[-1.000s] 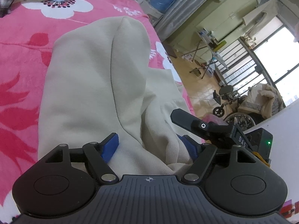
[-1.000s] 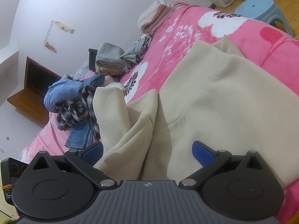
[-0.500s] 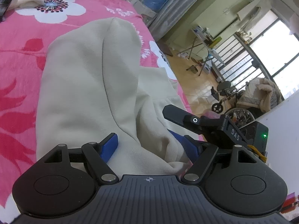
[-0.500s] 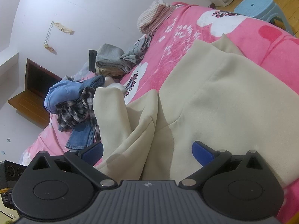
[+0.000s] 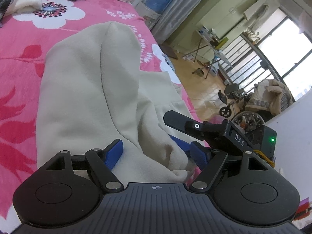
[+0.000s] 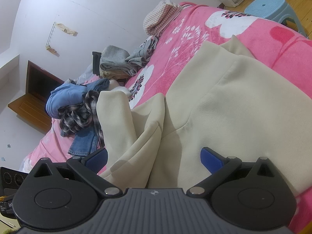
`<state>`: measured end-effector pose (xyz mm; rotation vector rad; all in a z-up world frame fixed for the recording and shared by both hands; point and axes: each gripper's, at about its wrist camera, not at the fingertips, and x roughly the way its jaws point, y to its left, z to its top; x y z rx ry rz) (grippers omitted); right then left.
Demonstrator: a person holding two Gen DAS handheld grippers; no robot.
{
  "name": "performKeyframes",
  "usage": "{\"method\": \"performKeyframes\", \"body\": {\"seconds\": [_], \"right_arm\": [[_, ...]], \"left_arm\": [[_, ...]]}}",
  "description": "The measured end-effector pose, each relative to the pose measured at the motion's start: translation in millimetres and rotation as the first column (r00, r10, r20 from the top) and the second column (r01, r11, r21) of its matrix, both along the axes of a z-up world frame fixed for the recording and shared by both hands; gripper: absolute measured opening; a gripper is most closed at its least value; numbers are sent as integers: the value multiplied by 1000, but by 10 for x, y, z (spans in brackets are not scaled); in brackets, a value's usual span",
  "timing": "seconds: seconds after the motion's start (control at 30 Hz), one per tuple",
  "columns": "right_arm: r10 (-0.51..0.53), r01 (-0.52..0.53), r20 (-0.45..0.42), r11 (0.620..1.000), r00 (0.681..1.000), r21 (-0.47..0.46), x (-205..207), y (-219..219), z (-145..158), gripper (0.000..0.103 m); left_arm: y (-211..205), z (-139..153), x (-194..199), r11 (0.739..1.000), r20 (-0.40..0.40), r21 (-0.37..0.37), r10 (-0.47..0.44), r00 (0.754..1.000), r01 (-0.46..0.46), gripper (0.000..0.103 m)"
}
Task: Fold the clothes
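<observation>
Only one bit of writing reads clearly: "DAS" on the black right gripper (image 5: pixel 176 139), seen past the left gripper (image 5: pixel 158 153), whose ribbed blue pads stand spread with a bunched fold of the cream sweatshirt (image 5: pixel 87 89) lying between them. Soft and matte, that sweatshirt lies on the fluffy pink flowered blanket (image 5: pixel 17 44), and the right gripper's jaws stand spread over it too.

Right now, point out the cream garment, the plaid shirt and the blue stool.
cream garment (image 6: pixel 243 105): right wrist view, on its flat spread panel.
plaid shirt (image 6: pixel 78 115): right wrist view, on the crumpled middle of the heap.
blue stool (image 6: pixel 270 5): right wrist view, on its seat top.
</observation>
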<state>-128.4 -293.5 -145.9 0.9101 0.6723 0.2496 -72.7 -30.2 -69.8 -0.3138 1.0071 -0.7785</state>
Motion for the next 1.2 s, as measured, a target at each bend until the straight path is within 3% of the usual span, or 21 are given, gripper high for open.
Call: {"method": "performKeyframes", "body": {"seconds": [1.2], "right_arm": [[-21,21,6,1000,1000,-1,-6,15,-26,103]], "left_arm": [[61,-32,18,1000,-14,-3,10,1000,-10,76]]}}
